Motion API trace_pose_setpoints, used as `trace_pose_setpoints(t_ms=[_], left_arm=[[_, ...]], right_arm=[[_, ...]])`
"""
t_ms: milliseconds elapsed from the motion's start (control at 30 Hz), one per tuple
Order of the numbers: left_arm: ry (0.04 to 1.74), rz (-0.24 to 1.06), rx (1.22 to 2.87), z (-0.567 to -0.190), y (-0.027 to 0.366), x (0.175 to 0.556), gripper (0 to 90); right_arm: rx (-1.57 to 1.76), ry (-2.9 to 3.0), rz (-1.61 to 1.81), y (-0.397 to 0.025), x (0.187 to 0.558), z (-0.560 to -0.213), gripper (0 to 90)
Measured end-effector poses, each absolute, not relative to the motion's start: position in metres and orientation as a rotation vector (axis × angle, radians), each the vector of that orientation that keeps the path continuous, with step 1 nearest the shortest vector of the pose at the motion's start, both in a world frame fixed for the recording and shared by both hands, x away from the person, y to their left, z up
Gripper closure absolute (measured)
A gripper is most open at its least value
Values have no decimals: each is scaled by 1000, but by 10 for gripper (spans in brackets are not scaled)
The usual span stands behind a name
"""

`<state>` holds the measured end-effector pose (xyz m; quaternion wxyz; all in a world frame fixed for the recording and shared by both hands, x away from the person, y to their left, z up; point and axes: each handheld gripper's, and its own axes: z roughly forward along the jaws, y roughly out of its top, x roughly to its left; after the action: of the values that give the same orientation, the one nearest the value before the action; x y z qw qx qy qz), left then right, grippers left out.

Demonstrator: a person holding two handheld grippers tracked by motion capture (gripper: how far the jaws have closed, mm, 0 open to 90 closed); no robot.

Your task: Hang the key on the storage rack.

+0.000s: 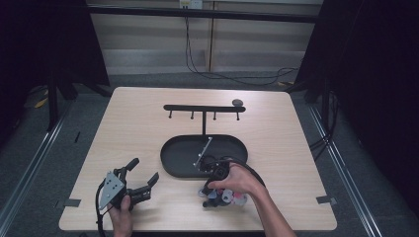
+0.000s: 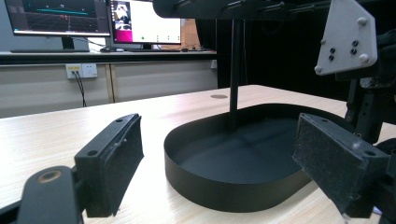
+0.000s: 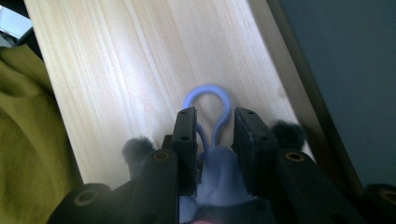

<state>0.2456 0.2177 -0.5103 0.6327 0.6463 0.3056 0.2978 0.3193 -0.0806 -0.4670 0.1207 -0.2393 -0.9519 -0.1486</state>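
Note:
My right gripper (image 3: 214, 116) is shut on a soft blue thing whose blue loop (image 3: 208, 88) sticks out past the fingertips, just above the wooden table. From above, the right gripper (image 1: 211, 193) is under a hand near the table's front edge, with a small blue, pink and white thing (image 1: 226, 198) at its jaws. The left gripper (image 1: 143, 172) rests at the front left in the other hand, open and empty. In its own view the left gripper (image 2: 219, 151) faces the black oval tray (image 2: 210, 186).
The black oval tray (image 1: 170, 148) holds a stand with a black bar (image 1: 202, 107) that carries several hooks; a silvery rod (image 1: 203, 152) leans inside. A small dark disc (image 1: 237, 102) lies behind the bar. The table's near edge (image 1: 197, 229) is close to both hands.

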Motion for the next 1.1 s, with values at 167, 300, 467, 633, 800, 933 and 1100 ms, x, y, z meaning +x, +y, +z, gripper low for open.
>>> trace_pose_setpoints(t_ms=[167, 300, 467, 633, 800, 933, 1100], left_arm=[[697, 684, 1479, -510, 218, 246, 156], [700, 679, 1476, -510, 218, 246, 156], [698, 684, 1480, -510, 218, 246, 156], [697, 684, 1481, -510, 218, 246, 156], [699, 681, 1479, -510, 218, 246, 156], [697, 685, 1480, -510, 218, 246, 156], [697, 684, 1480, -510, 218, 246, 156]], right_arm=[[-702, -2778, -419, -80, 320, -470, 721], [-698, -2772, -422, -81, 321, -471, 739], [-698, -2771, -391, -80, 322, -470, 744], [-678, -2765, -399, -79, 323, -470, 779], [-656, -2761, -410, -80, 322, -469, 810], [-630, -2784, -401, -79, 319, -467, 824], [-623, -2830, -402, -80, 316, -464, 852]])
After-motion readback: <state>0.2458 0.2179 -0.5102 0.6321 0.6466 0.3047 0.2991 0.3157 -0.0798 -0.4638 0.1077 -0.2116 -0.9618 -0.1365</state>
